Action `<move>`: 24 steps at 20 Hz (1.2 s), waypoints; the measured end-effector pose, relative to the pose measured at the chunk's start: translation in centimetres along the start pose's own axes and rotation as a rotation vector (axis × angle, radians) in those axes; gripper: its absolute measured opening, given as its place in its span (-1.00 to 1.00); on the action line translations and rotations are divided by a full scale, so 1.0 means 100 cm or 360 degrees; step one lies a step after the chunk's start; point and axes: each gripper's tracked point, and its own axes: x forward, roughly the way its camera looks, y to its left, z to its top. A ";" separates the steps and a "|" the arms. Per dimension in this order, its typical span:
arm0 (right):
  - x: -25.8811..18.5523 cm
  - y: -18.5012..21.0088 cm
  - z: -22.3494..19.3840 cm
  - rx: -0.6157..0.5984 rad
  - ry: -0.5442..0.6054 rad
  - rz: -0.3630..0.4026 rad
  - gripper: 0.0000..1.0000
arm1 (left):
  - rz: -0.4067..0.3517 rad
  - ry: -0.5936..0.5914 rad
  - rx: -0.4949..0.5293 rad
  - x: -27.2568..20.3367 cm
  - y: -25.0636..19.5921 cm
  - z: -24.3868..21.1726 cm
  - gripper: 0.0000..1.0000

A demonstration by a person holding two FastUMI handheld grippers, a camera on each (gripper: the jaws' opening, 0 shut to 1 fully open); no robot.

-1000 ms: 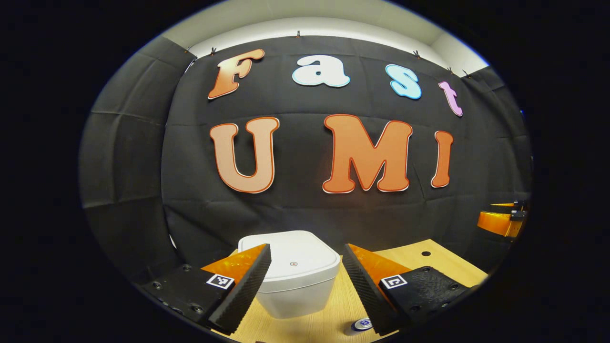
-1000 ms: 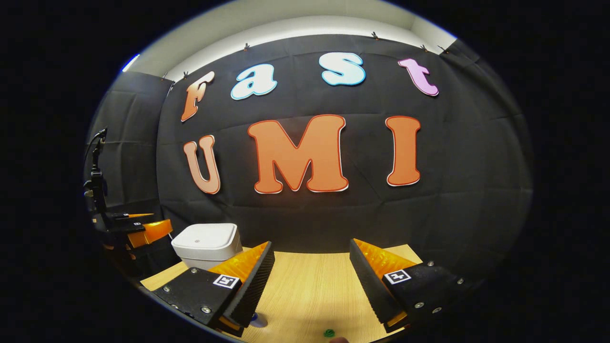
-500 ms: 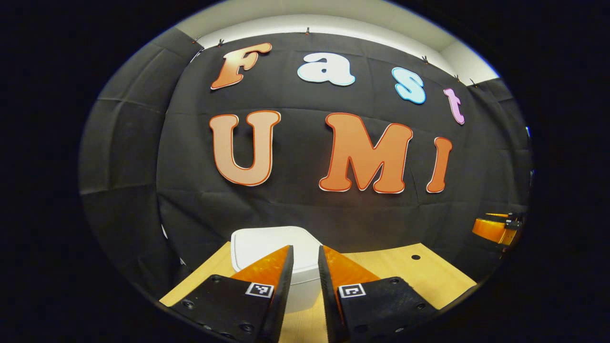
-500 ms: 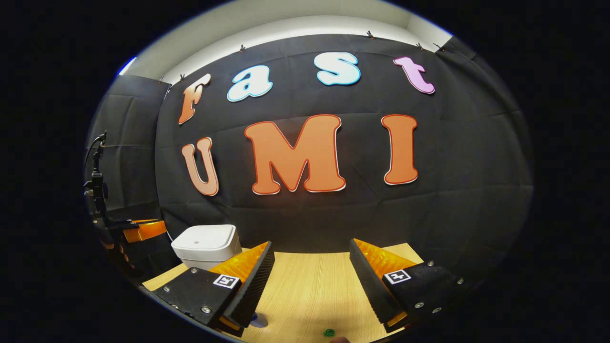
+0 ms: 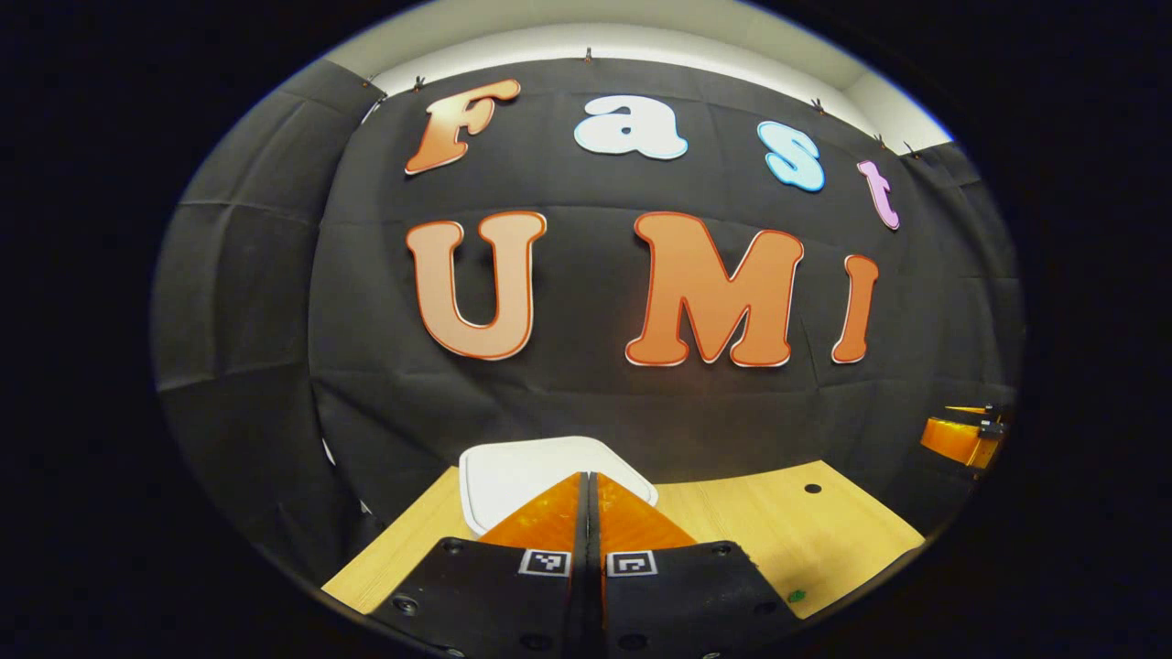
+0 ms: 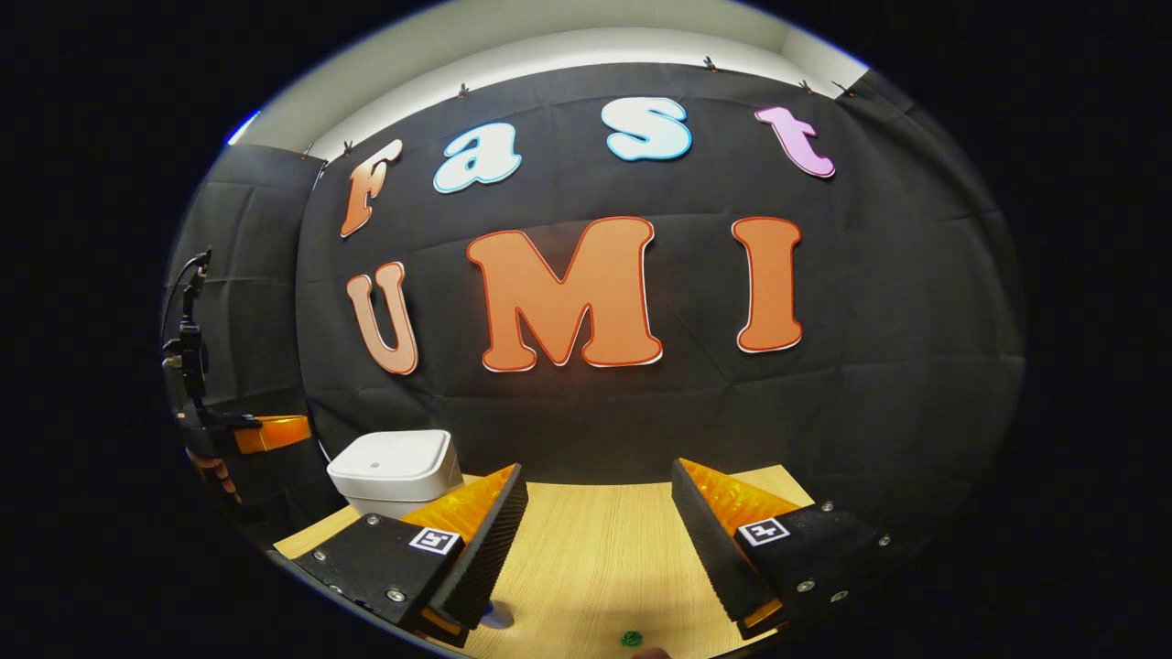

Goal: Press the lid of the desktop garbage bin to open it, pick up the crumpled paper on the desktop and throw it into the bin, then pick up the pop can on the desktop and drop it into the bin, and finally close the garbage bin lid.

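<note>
In the left gripper view, my left gripper (image 5: pixel 591 480) had its jaws clenched on nothing, poised over the one white garbage bin (image 5: pixel 513 467), lid down, on the counter (image 5: pixel 778 522). In the right gripper view, my right gripper (image 6: pixel 595 513) stood released; the bin (image 6: pixel 394 467) sat far left.

One white, square plastic desktop bin with rounded corners (image 6: pixel 396 471) – its lid down. One light wooden table (image 6: pixel 604 549). One small green object (image 6: pixel 630 638) lies on the table – too small to identify. Two grippers: the left gripper (image 5: pixel 591 479) and the right gripper (image 6: pixel 597 523).
</note>
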 end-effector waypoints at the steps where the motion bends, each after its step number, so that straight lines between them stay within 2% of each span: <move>1: 0.000 0.000 0.000 -0.0001 -0.0002 0.0000 1.00 | 0.0007 0.0028 0.0022 0.006 0.007 0.002 -1.00; 6: 0.002 -0.002 -0.005 -0.0017 0.0039 0.0014 1.00 | -0.0084 0.0182 -0.0098 0.035 0.024 0.004 -1.00; 7: 0.002 -0.003 -0.005 -0.0011 0.0043 0.0015 1.00 | -0.0083 0.0222 -0.0096 0.043 0.031 0.002 -1.00; 8: 0.001 -0.002 -0.005 -0.0002 0.0044 0.0017 0.89 | -0.0099 0.0267 -0.0092 0.050 0.034 -0.002 -1.00; 11: 0.002 -0.006 -0.004 0.0004 0.0047 0.0010 0.89 | -0.0158 0.0363 -0.0100 0.069 0.032 -0.003 -1.00; 13: 0.003 -0.009 -0.005 0.0007 0.0053 0.0006 0.89 | -0.0178 0.0423 -0.0047 0.084 0.030 -0.011 -1.00; 16: 0.005 -0.012 -0.010 0.0021 0.0072 0.0002 0.89 | -0.0233 0.0584 -0.0048 0.100 0.023 -0.041 -1.00; 22: 0.005 -0.017 -0.016 -0.0019 0.0096 -0.0004 0.89 | -0.0168 0.0777 -0.0039 0.119 0.037 -0.086 -1.00; 24: 0.006 -0.019 -0.019 0.0022 0.0120 -0.0009 0.89 | -0.0190 0.0853 -0.0026 0.113 0.037 -0.098 -1.00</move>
